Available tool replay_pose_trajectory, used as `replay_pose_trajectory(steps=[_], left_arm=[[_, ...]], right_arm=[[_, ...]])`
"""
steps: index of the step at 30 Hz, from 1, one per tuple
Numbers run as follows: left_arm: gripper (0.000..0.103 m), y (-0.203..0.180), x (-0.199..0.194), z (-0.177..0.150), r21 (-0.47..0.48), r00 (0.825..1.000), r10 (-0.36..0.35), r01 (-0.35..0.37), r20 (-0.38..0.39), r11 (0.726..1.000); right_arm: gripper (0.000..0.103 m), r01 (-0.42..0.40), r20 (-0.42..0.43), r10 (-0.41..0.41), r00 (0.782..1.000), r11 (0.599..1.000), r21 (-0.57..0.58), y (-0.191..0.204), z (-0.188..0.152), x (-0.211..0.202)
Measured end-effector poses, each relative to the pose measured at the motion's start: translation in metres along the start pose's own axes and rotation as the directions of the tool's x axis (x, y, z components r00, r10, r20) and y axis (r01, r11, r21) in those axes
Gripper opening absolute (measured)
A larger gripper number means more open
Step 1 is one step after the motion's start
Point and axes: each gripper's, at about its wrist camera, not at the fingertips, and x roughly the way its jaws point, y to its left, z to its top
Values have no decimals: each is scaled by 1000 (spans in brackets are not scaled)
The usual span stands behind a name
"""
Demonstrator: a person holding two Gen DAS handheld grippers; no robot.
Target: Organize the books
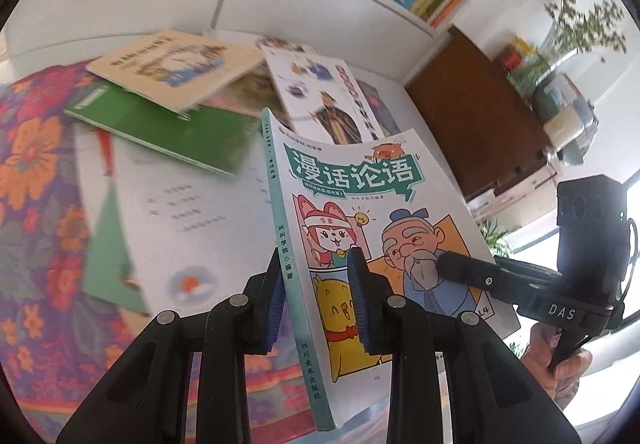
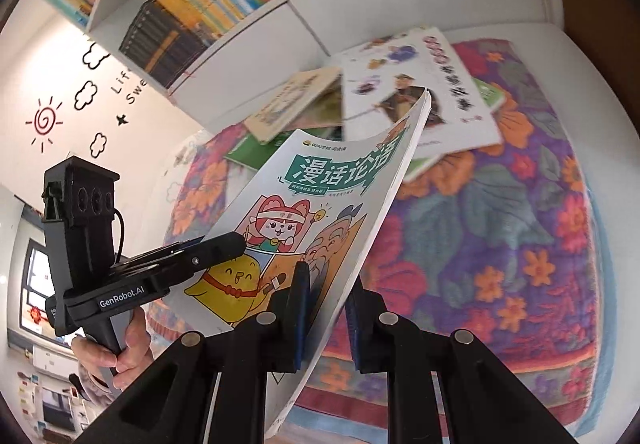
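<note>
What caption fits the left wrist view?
Both grippers pinch a comic book above scattered books.

comic book (image 1: 360, 228) cover: "漫话论语" | its spine: "叫叫学院 编著", "四川美术出版社" | right gripper (image 1: 438, 266) body: "DAS" | left gripper (image 2: 240, 244) body: "GenRobot.AI"

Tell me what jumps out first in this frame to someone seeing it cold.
The comic book with the teal title banner, held up in mid-air and filling the centre of both views. The left hand-held gripper is clamped on its spine edge and the right hand-held gripper on its open edge. Behind it, loose books lie scattered on a flowered cloth, below a packed white bookshelf.
</note>
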Motion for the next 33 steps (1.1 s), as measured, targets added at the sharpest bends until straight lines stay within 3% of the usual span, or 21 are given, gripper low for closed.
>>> replay_pose_trajectory(steps=[8, 17, 25, 29, 33], left_arm=[[26, 63, -54, 10, -66, 995, 35, -30, 89, 997], [26, 157, -119, 11, -161, 972, 148, -119, 183, 980], [26, 252, -137, -14, -284, 956, 244, -191, 165, 939], [26, 287, -134, -33, -344, 957, 262, -205, 127, 916], [25, 311, -125, -49, -385, 965, 237, -179, 108, 905]], right_arm=[[17, -40, 14, 42, 999, 995, -89, 72, 20, 34], [18, -132, -35, 128, 991, 975, -180, 159, 39, 109], [18, -189, -147, 159, 976, 956, -224, 222, 34, 205], [19, -214, -221, 165, 961, 952, -220, 236, 20, 249], [19, -239, -287, 178, 941, 951, -196, 235, 6, 281]])
